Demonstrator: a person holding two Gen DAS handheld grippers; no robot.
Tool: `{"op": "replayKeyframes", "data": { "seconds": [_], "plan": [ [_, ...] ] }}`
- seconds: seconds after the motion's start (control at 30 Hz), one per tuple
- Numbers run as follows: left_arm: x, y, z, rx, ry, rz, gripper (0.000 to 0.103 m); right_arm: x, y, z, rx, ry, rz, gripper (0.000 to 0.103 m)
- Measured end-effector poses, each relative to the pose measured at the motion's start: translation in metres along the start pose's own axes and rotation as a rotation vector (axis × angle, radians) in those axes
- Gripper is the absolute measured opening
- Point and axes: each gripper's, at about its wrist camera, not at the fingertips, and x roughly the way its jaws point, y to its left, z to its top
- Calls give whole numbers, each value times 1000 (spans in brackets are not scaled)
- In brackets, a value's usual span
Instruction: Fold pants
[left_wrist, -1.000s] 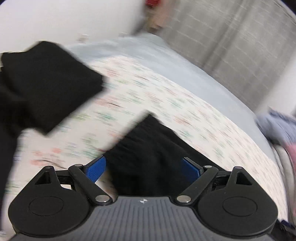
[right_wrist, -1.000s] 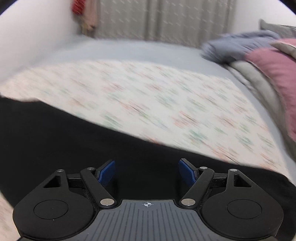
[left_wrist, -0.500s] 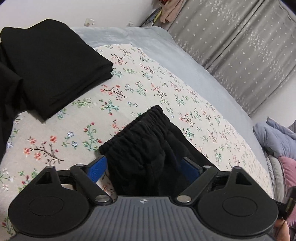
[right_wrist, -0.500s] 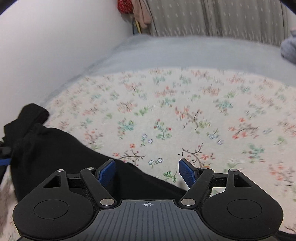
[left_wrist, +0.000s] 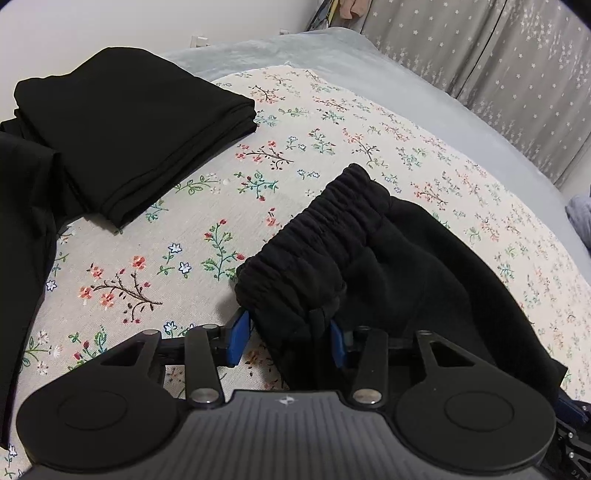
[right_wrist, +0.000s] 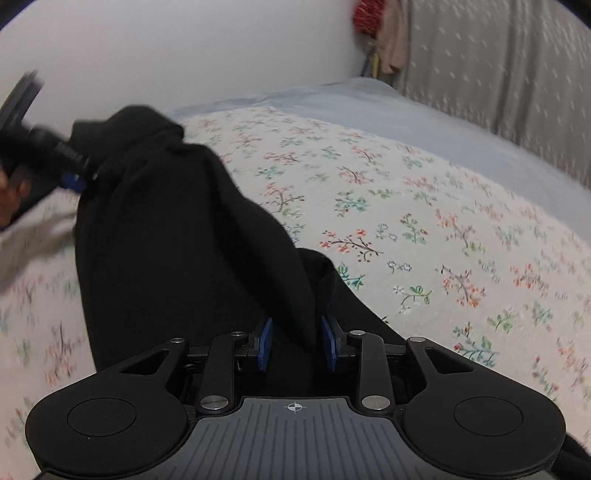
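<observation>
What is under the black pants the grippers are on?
The floral sheet shows all around the pants and presumably runs under them; the cloth hides anything else beneath. Left gripper and right gripper have been closing on folds.

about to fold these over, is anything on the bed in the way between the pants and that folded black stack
Nothing visible does. Only bare floral sheet lies between the pants and the folded black stack. Both grippers have just been closing, the left gripper round the waistband, the right gripper round a fold.
</observation>
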Motion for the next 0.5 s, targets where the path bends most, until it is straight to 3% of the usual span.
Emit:
{"op": "replayKeyframes", "data": {
  "seconds": [0.17,0.27,0.43,0.5],
  "plan": [
    [3,-5,-2,21,-3,25,62,8,-26,13,111,-7,60,37],
    [3,-6,-2,23,0,28,62,10,-42,25,193,-16,128,56],
    [4,-7,-2,24,2,29,62,38,-75,36,358,67,186,58],
    [4,-7,-2,30,1,30,63,47,-93,38,452,85,257,60]
  ]
}}
